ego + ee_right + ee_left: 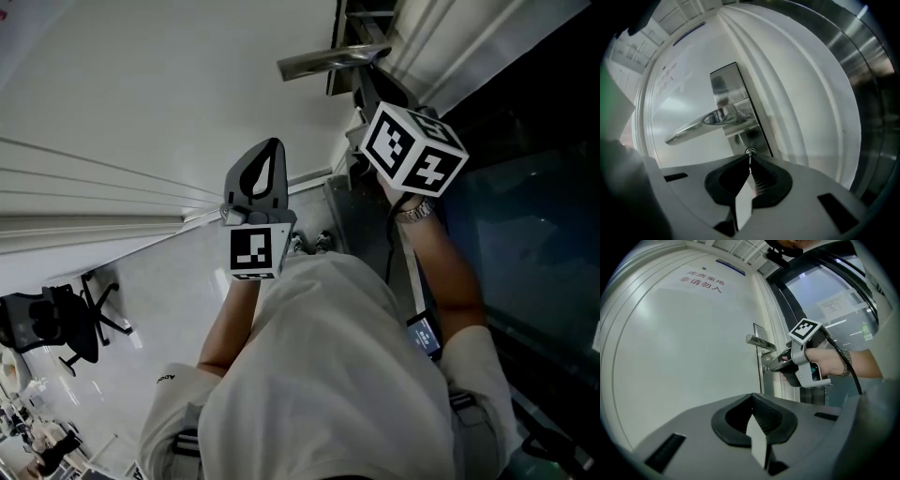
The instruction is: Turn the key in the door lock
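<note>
I clamped my right hand-held gripper [750, 159] on the key [750, 155] in the door lock [750, 150], for twisting purchase.
My left hand-held gripper [752, 398], clenched and empty, hung aside out of the way.

A black office chair [70, 323] stands on the pale, glossy floor [159, 281], well off to one side, with some clutter beyond it (too small to make out). Red lettering [701, 281] runs across the upper part of the white door [684, 357], with a dark blue strip [730, 266] just above it. A silver lever handle [701, 123] juts out roughly level. Beside the frame is a dark glass panel [534, 234] with a paper notice [833, 305] stuck on it.
</note>
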{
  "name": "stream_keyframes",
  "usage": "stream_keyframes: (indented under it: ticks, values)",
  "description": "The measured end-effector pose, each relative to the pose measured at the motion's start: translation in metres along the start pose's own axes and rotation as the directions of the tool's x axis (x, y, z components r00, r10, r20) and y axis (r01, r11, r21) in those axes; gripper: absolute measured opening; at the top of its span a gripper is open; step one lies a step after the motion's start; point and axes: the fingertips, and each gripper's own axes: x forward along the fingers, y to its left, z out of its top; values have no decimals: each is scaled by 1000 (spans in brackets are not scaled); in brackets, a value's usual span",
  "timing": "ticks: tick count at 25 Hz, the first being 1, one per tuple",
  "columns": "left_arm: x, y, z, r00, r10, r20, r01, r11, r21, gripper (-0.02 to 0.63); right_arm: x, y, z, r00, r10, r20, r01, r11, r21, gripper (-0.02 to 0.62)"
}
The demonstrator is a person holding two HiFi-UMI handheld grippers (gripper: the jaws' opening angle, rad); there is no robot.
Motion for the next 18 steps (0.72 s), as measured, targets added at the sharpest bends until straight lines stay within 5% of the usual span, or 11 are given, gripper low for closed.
stream_keyframes:
  ticks: [6, 11, 14, 18]
  values:
    - [-3, 3, 0, 1000, 3, -2, -3, 1000, 0, 9, 0, -4, -2, 999, 30, 17, -33, 973, 229, 12]
    - [-6, 3, 0, 1000, 3, -4, -3, 1000, 1, 9, -1, -6, -2, 993, 95, 63, -114, 835, 538, 12]
    - [-8, 3, -1, 1000, 2, -5, -2, 1000, -1, 9, -1, -5, -2, 990, 114, 81, -140, 787, 600, 12]
    - [-8, 4, -3, 1000, -1, -6, 1, 1000, 0, 9, 0, -4, -2, 985, 147, 87, -170, 780, 602, 13]
